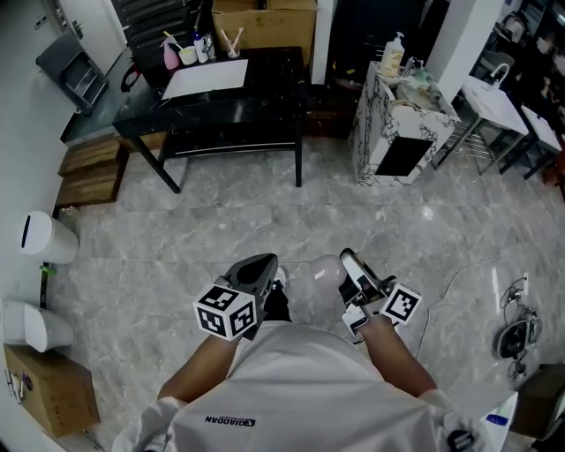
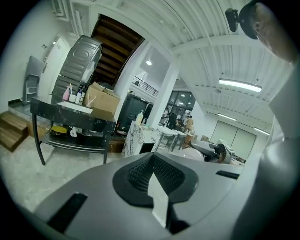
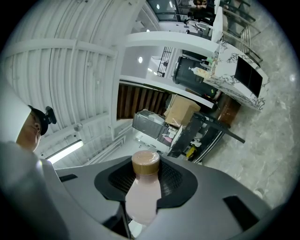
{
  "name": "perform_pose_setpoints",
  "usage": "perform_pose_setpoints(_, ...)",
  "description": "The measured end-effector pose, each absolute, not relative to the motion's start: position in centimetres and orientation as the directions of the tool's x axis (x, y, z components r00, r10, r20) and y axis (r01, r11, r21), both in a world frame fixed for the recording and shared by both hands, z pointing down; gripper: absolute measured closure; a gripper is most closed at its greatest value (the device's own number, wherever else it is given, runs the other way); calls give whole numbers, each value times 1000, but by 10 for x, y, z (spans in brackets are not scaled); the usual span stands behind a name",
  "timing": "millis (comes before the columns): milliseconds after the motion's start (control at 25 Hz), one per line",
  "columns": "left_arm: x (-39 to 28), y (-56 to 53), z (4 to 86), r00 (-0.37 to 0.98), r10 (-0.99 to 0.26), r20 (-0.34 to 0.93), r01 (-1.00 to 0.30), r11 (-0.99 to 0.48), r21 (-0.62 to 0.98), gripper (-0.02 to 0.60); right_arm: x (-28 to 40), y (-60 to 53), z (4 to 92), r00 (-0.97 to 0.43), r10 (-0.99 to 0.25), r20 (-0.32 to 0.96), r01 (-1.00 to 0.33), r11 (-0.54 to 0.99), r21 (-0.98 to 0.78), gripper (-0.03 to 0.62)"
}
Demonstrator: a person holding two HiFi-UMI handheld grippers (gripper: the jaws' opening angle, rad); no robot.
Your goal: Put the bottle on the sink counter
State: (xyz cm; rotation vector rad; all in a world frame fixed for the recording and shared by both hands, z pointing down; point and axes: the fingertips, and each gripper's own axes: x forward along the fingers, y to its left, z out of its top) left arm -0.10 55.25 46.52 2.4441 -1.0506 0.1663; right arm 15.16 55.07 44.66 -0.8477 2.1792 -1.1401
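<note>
Right claw (image 3: pixel 146 172): closed on the bottle. We find both dark ribbed pads pressed against its sides, with the jaws at a middling width.
Bottle (image 3: pixel 142 199): pale pink body and a brown cap under clear film, the cap pointing away from the camera in the right gripper view. It is held clear of the floor, in front of the person's chest.
Left claw (image 2: pixel 152 158): jaws brought together at the tips, holding nothing we can name. A pale strip shows in the slit behind the tips; we cannot tell what it is.
Claws together: side by side low in the head view, the left just beside the right.
Sink unit (image 1: pixel 369 132): white marbled cabinet, ahead and to the right, well apart from the bottle. Its tabletop carries a pump bottle (image 1: pixel 393 55) and smaller items we cannot identify.
Black tabletop (image 1: pixel 265 93): ahead, to the left of the sink unit. It bears a white sheet (image 1: pixel 207 78), a pink bottle (image 1: pixel 171 55) and cups holding sticks.
Cardboard box (image 1: pixel 265 22): at the far edge of the black tabletop.
Floor (image 1: pixel 265 212): grey marbled tiles lying between the person and both pieces of furniture.
</note>
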Motion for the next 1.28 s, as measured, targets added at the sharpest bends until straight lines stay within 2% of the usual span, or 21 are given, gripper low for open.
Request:
perform_pose_setpoints(640, -23, 361, 455, 728, -634, 262, -680, -616, 399, 569, 120, 366, 432, -676, -729, -104, -336, 431, -838, 442)
perform_pose_setpoints(1280, -55, 234, 461, 773, -575, 268, -633, -670, 388, 569, 76, 244, 436, -669, -741, -64, -384, 418, -823, 442)
